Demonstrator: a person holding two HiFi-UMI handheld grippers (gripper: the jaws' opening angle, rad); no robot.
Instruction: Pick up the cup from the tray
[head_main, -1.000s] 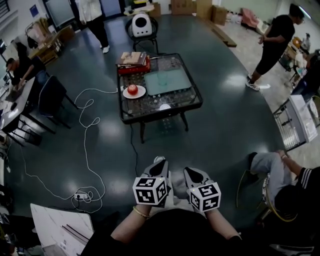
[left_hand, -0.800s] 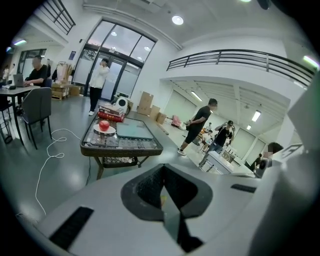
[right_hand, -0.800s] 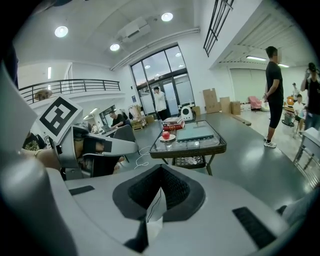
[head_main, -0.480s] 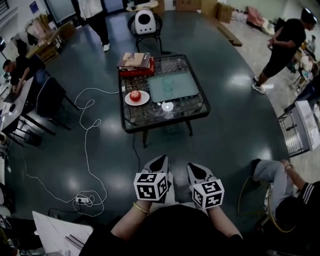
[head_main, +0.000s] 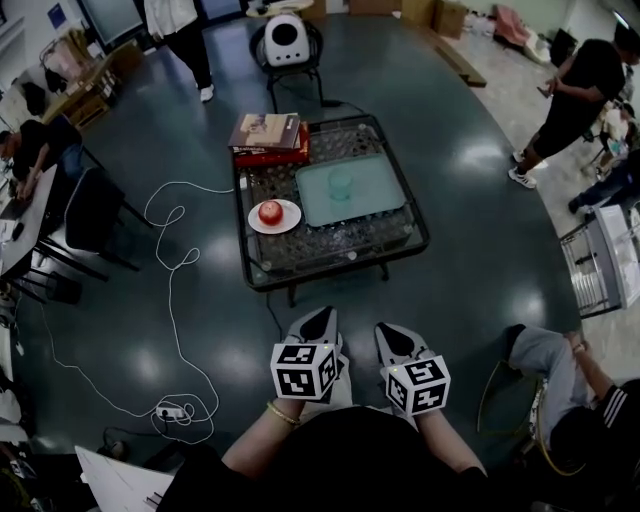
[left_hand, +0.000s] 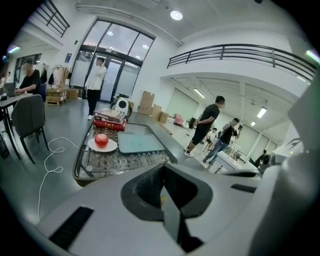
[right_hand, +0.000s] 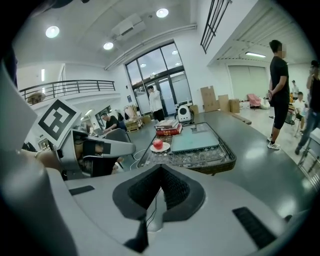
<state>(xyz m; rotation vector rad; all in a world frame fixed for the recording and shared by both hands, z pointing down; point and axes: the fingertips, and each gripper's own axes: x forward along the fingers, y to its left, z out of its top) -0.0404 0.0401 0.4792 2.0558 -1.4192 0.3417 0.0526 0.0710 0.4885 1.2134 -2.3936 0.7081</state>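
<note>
A translucent cup (head_main: 341, 182) stands upright on a pale green tray (head_main: 370, 200), which lies on the low glass-topped table (head_main: 330, 255) well ahead of me. Both grippers are held close to my body, far short of the table. My left gripper (head_main: 316, 323) and right gripper (head_main: 394, 335) point toward the table, side by side. In the gripper views the jaws of the left gripper (left_hand: 162, 172) and the right gripper (right_hand: 159, 175) meet with nothing between them. The tray (left_hand: 139, 142) (right_hand: 195, 140) shows in both; the cup is too faint to make out there.
On the table a red apple (head_main: 270, 211) sits on a white plate, with stacked books (head_main: 268, 134) behind it. A white cable (head_main: 170, 260) snakes over the floor to a power strip (head_main: 168, 411). A seated person (head_main: 560, 375) is at my right; another person (head_main: 575, 95) stands beyond.
The table with tray and cup has slid lower and looks slightly larger in the head view. Both grippers stay shut and close to my body.
</note>
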